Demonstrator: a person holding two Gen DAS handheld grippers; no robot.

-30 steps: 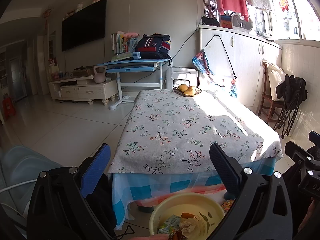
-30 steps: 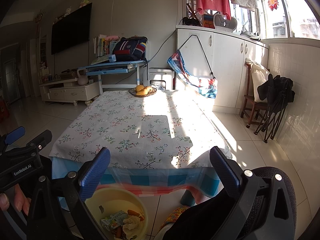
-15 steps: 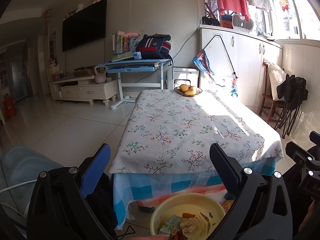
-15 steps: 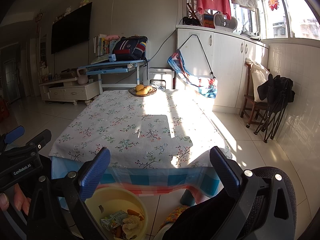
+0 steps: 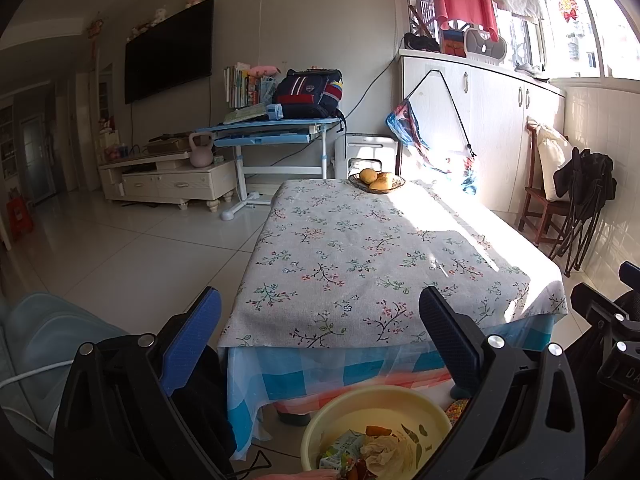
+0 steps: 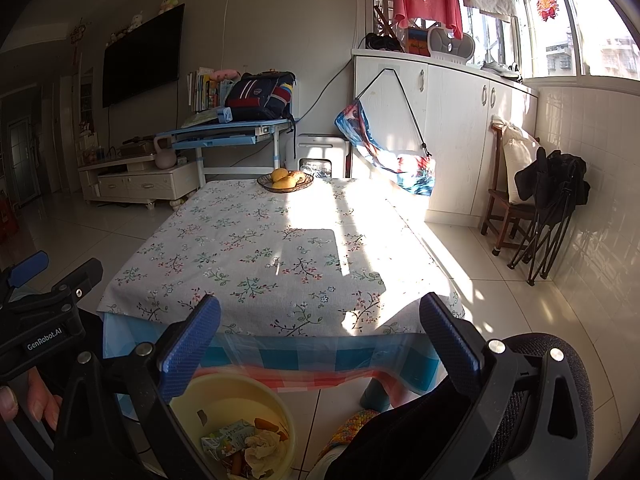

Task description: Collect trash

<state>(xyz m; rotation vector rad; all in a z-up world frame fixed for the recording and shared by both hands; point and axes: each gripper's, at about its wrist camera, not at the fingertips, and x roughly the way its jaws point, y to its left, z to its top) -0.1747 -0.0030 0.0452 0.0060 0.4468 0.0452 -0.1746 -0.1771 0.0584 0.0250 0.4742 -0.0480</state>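
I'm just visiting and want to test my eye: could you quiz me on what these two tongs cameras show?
1. True or false: both the left tongs and the right tongs stand open and hold nothing.
2. Where does the trash lie? A) on the tablecloth B) in the yellow basin on the floor C) on the chair
3. Fill in: the only thing standing on the floral tablecloth is a ____.

Key: 1 true; 2 B; 3 fruit basket.

We are seeing a fruit basket point(image 5: 376, 182) sitting on the far end of the floral tablecloth point(image 5: 372, 256) ahead of us, a backpack point(image 5: 310, 94) resting on the blue desk point(image 5: 272, 130) beyond it.
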